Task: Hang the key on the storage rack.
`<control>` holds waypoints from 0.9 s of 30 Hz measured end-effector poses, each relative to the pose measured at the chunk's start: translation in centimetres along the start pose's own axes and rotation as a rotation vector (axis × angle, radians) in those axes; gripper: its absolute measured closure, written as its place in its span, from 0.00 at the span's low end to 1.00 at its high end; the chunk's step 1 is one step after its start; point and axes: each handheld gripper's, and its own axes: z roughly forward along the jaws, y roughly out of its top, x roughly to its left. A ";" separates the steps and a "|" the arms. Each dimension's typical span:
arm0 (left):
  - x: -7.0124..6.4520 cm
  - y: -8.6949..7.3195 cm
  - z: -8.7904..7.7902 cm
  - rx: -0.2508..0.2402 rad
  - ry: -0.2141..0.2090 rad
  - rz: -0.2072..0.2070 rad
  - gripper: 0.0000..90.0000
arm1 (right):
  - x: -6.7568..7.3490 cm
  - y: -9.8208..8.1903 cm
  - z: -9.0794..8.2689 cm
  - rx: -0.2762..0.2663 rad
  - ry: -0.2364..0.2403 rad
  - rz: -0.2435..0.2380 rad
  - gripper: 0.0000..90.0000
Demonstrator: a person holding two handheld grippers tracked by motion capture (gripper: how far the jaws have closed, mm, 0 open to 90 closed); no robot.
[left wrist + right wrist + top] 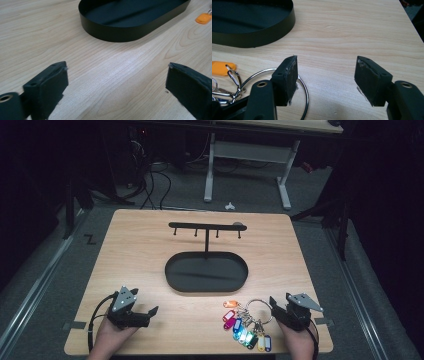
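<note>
2 grippers rest at the near edge of a wooden table (150, 245), each held in a hand. The left gripper (146, 314) sits near the table's left front corner; in the left gripper view its jaws stand wide apart over bare wood with nothing between them. The right gripper (276, 306) sits near the right front corner, and in the right gripper view (325, 75) its jaws are also spread, pinching nothing.

Between the 2 grippers, closer to the right one, lies a bunch of keys with coloured tags (245, 330) on a large metal ring (258, 312). The tags fan out toward the table's near edge: orange, red, pink, blue, green and yellow can be made out. In the right gripper view the ring (305, 92) passes under or just beside the left-hand jaw; I cannot tell whether it touches. An orange tag (222, 68) lies at the far left of that view.

Farther back, at the table's middle, stands a black oval tray (175, 280) with a post rising from its far edge and a horizontal hook bar (206, 226) on top, bearing 4 small hooks. The tray is well apart from the keys.
</note>
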 end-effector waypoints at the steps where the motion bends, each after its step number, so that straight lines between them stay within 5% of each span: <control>1: 0.0 0.0 0.0 -0.006 0.006 -0.007 0.01 | 0.1 0.0 0.1 -0.001 0.001 -0.001 0.40; 9: -0.2 0.2 0.3 0.000 -0.001 0.001 0.00 | 0.0 -0.2 -0.1 -0.001 0.006 -0.006 0.39; 15: -0.1 0.0 -0.1 0.005 -0.006 0.001 0.01 | -0.2 0.0 -0.1 -0.008 -0.015 0.015 0.48; 19: 0.0 0.0 -0.1 0.007 -0.009 -0.006 0.01 | -0.2 0.4 0.0 -0.002 -0.025 -0.017 0.52; 27: 0.0 -0.1 -0.3 0.009 -0.015 -0.005 0.01 | -0.3 0.8 0.4 0.109 -0.001 -0.054 0.55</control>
